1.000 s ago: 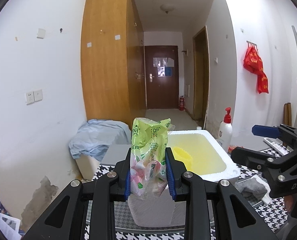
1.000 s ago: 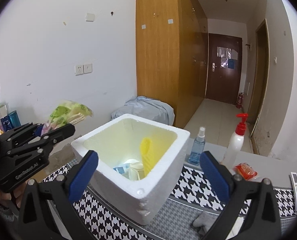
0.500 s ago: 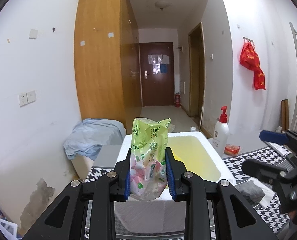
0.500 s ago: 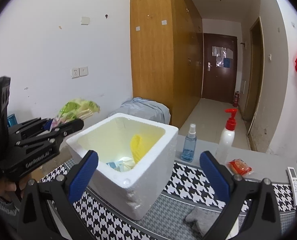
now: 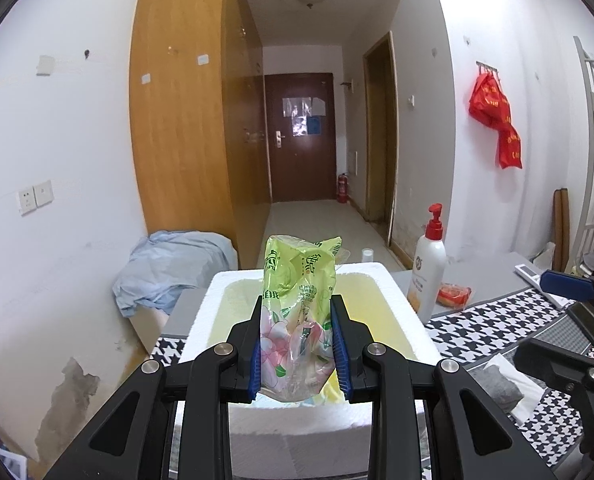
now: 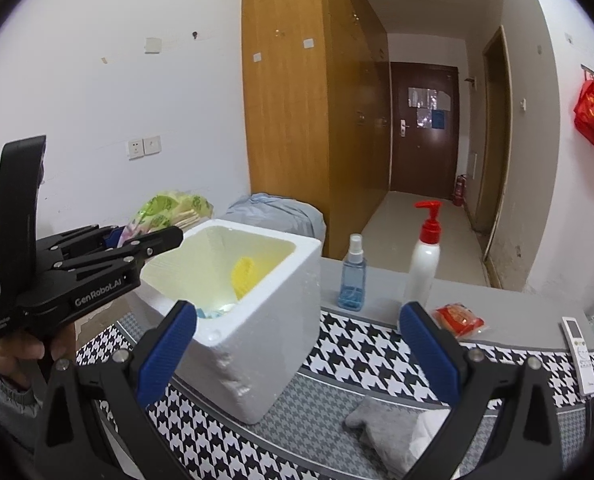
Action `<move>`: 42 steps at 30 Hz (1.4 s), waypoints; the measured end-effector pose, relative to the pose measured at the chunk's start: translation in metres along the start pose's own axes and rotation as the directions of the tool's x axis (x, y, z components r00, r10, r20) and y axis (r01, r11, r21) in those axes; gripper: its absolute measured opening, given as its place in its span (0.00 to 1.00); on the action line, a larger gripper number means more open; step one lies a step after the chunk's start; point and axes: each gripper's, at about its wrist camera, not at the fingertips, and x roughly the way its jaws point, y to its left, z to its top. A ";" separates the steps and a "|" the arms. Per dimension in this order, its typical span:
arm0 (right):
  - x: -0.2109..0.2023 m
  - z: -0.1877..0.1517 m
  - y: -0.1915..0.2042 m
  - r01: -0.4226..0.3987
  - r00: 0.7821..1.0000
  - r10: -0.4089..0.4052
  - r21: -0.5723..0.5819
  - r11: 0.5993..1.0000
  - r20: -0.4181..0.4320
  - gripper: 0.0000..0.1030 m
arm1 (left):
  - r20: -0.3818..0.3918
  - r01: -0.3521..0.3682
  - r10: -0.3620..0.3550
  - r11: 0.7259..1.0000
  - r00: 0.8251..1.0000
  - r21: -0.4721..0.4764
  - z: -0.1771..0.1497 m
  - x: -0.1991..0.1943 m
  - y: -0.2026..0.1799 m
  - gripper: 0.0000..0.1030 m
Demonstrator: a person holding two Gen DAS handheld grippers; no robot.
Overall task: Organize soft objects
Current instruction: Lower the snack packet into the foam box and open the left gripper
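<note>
Your left gripper (image 5: 298, 344) is clamped on a green plastic packet (image 5: 297, 312) printed with pink flowers; both blue pads press into its sides and the packet stands upright between them, its crumpled top rising above the fingertips. From the right wrist view you can see that same left gripper (image 6: 153, 236) held by your hand (image 6: 21, 354), with the packet (image 6: 169, 210) poking out just above the near rim of the foam box.

Take the white foam box (image 5: 309, 432) as your landmark. The packet hangs over the box's near edge, above its yellowish inside. Inside the box (image 6: 257, 340) a yellow item (image 6: 244, 274) leans against the far wall, with something pale blue and white on the bottom.

Your right gripper (image 6: 297, 356) stands wide apart with nothing between its blue pads, just in front of the box's near corner.

Right of the box, on the grey ledge behind the houndstooth cloth (image 6: 361, 356), stand a blue spray bottle (image 6: 352, 276) and a white pump bottle (image 6: 423, 260) with a red top. A red packet (image 6: 459, 318) lies further right, and a white remote (image 6: 581, 348) beyond that. A grey cloth (image 6: 381, 424) lies on the houndstooth cloth in front of the box, to its right. Behind the box sits a heap of light blue fabric (image 5: 169, 268).
</note>
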 end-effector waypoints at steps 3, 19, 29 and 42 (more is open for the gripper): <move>-0.004 -0.002 -0.006 0.014 1.000 -0.014 0.005 1.000 0.004 1.00 | -0.004 0.000 0.000 1.000 1.000 0.003 0.003 0.004 -0.002 0.29; -0.016 -0.008 -0.024 0.046 0.999 -0.047 0.036 0.998 0.013 1.00 | -0.030 -0.027 0.027 1.000 0.999 0.009 0.005 0.017 -0.003 0.68; -0.018 -0.009 -0.025 0.053 0.998 -0.054 0.035 0.998 0.015 1.00 | 0.038 -0.044 0.044 0.999 0.998 0.008 0.007 0.001 -0.007 0.96; -0.030 -0.012 -0.025 0.064 0.997 -0.065 0.030 0.997 0.028 1.00 | 0.070 -0.041 0.039 0.999 0.997 0.017 0.007 -0.018 -0.017 0.99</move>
